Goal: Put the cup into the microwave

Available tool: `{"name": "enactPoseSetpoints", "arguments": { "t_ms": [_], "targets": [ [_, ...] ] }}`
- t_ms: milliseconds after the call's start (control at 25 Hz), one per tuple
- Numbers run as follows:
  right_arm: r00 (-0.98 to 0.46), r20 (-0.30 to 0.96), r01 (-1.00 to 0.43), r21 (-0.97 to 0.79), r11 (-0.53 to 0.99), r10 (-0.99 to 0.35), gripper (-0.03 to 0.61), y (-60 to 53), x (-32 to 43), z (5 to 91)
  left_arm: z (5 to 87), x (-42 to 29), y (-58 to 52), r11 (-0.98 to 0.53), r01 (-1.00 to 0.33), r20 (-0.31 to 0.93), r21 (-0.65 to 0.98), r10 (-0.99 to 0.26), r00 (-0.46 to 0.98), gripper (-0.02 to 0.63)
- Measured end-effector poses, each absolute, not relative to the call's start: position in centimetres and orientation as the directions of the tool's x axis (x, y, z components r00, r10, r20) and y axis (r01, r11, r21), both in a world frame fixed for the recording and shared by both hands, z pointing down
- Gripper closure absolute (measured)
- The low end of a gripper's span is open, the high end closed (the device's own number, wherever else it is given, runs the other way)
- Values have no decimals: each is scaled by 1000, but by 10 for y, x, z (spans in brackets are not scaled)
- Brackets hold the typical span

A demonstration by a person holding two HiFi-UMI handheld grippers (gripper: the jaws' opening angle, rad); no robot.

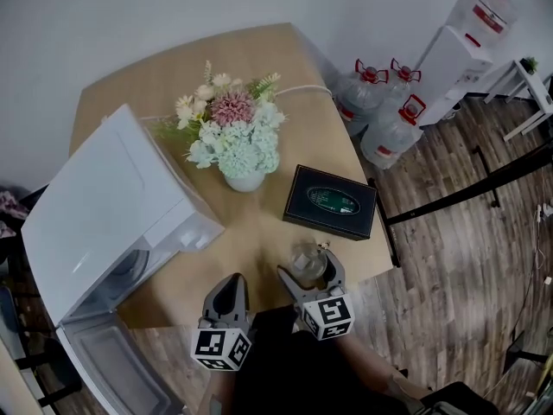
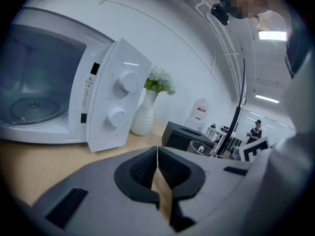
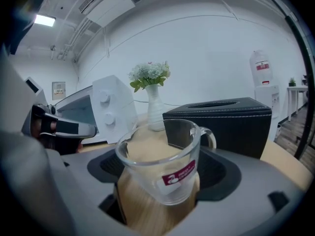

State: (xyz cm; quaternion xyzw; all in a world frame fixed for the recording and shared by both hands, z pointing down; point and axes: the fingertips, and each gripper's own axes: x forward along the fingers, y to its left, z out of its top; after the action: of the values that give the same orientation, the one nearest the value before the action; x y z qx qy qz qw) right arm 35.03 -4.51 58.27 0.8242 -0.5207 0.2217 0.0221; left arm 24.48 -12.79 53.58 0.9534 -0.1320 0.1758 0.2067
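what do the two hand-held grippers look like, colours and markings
Both are matte grey plastic with broad, tapering jaws lined with black ribbed pads. The left hand-held gripper and the right hand-held gripper each carry a white cube printed with black square markers at the rear. The person wears dark clothing.

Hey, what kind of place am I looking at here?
Probably an office break corner: a microwave on a wooden table, and a water dispenser with spare bottles beside it.
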Motion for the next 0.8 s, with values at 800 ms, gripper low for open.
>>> {"name": "enactPoseSetpoints", "arguments": {
  "t_ms": [800],
  "targets": [
    [339,391,-887,-172,-430,-856,190,-62,359,585,539,248,-167,-858,-355,355,370,-223,908,607]
  ]
}}
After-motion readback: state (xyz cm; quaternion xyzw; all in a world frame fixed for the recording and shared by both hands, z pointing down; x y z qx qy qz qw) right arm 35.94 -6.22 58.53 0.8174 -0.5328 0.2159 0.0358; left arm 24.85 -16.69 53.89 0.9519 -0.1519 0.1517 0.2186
